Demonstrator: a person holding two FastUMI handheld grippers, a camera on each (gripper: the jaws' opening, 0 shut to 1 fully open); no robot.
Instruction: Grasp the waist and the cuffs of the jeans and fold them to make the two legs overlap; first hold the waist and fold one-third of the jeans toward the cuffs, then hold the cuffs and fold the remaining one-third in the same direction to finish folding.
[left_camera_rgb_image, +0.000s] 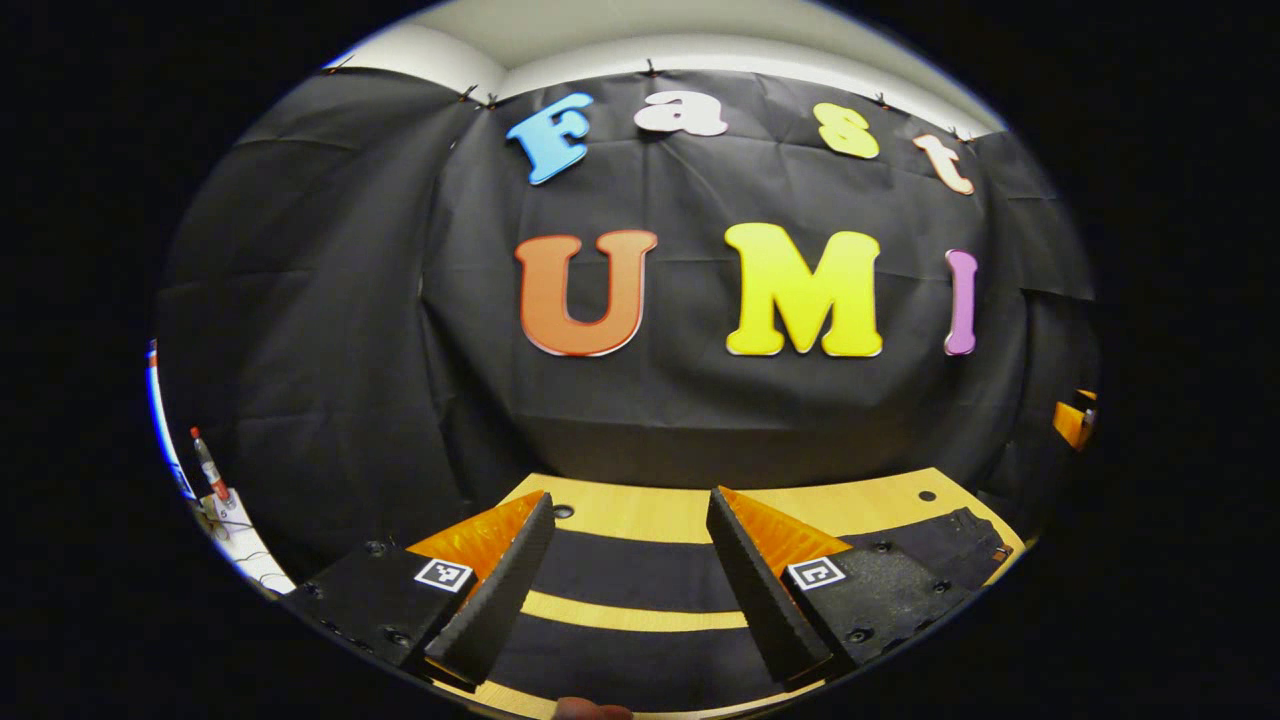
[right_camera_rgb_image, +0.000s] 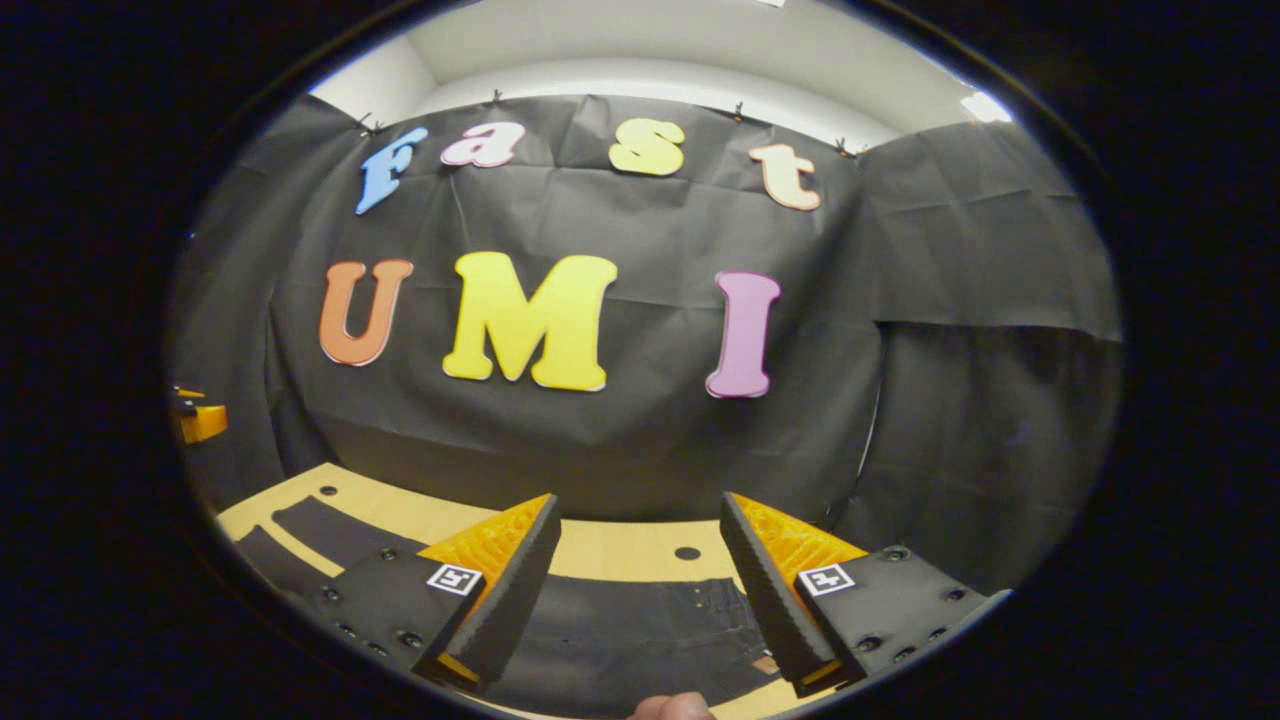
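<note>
We hold both grippers, left (left_camera_rgb_image: 630, 575) and right (right_camera_rgb_image: 640, 575), wide open above dark jeans (right_camera_rgb_image: 620, 630) below them; pinching one layer could skew the fold.

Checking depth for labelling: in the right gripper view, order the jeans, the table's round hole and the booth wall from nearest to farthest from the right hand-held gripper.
1. Jeans, lying below the open right hand-held gripper.
2. Round hole, just beyond on the table.
3. Booth wall, farthest, behind the table.
</note>
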